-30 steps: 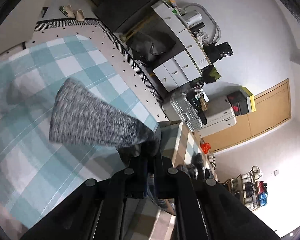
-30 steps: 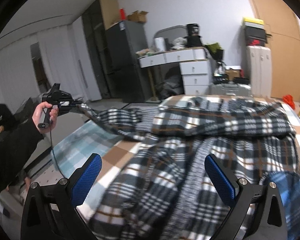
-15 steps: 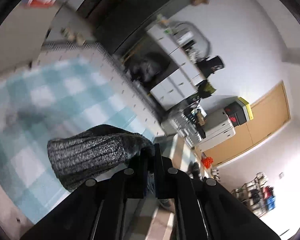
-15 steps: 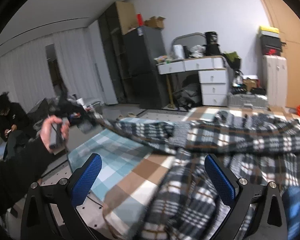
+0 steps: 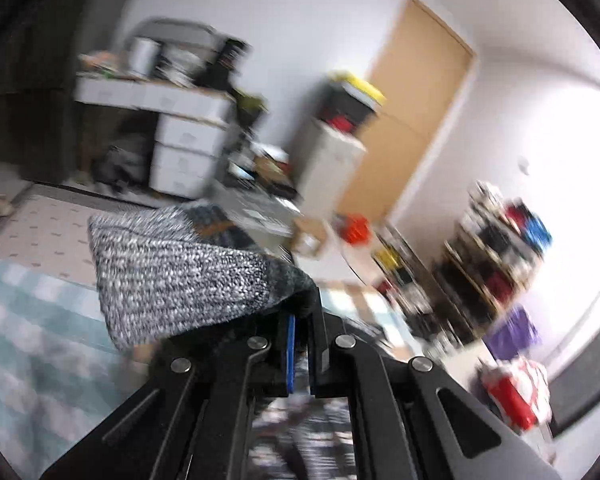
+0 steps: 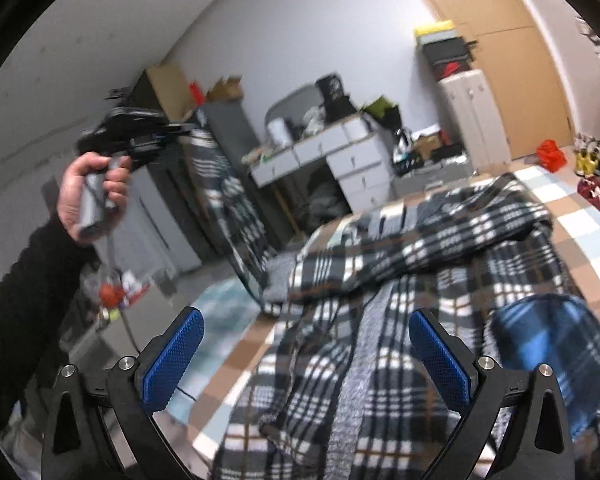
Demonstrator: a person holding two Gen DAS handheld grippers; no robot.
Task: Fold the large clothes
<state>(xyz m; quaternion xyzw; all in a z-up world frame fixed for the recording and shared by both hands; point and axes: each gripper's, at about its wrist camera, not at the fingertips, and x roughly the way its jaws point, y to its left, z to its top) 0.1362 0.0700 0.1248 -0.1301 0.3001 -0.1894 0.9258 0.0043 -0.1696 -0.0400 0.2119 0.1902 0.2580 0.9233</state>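
Left wrist view: the left gripper [image 5: 300, 344] is clamped on the grey knit cuff [image 5: 180, 276] of the jacket, the jaws closed together with fabric pinched between the pads. The cuff fans out to the left of the jaws, above the check bedspread [image 5: 24, 340]. The frame is blurred. Holding the sleeve by its end appears meant to draw it out straight, clear of the body of the garment.

Right wrist view: the right gripper [image 6: 308, 356] stands wide open and empty, its blue pads [image 6: 172, 356] apart, poised above the plaid jacket [image 6: 440, 248], which lies crumpled on the bed. The left hand [image 6: 90, 196] is raised at the left of the frame, with the sleeve [image 6: 228, 208] hanging taut from its gripper down to the jacket's body. A blue plaid item [image 6: 552, 340] lies just beside the jacket at the right. The right gripper's open stance suggests it is ready to pin or take another part of the jacket; folding proper is not yet begun.
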